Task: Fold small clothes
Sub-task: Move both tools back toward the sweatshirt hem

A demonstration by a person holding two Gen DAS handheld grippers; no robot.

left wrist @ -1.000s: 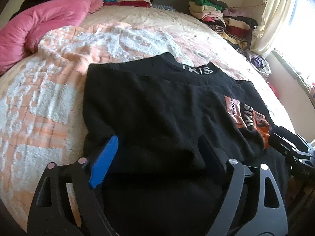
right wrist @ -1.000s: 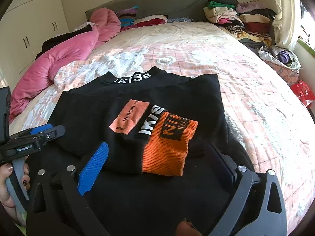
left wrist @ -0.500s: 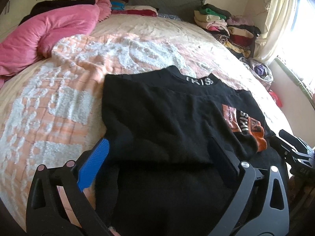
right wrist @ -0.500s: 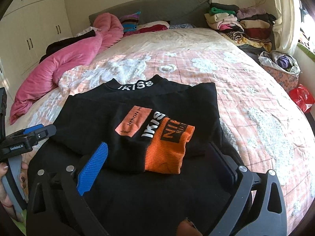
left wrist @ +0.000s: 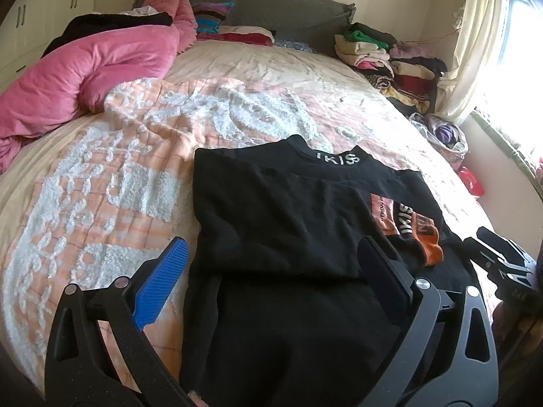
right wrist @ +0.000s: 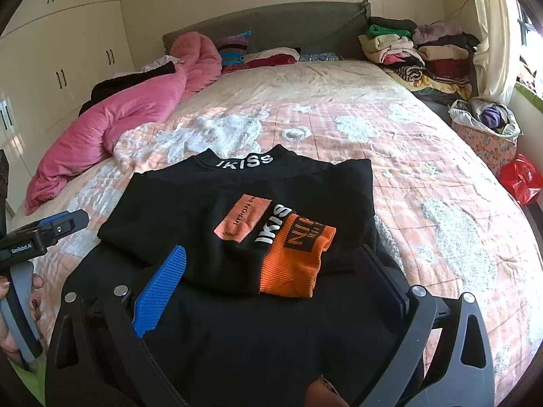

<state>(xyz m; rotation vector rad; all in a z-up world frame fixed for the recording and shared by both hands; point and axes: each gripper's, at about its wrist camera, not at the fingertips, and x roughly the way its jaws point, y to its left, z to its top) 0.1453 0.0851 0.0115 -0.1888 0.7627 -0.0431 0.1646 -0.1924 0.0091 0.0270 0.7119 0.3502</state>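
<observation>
The bed (left wrist: 101,186) carries a black sweatshirt (left wrist: 288,224), sleeves already folded in, orange cuff (right wrist: 295,264) on top. Both left tongs (left wrist: 268,278) and right tongs (right wrist: 271,278) hover spread wide, empty. Best next: pinch the hem corners evenly, fold toward the collar.

Sweater (right wrist: 210,210): lower part hidden behind gripper frames, cut by bottom edge. Orange patch (right wrist: 242,217): small print partly illegible. Hand (right wrist: 10,308): cut by left edge.
</observation>
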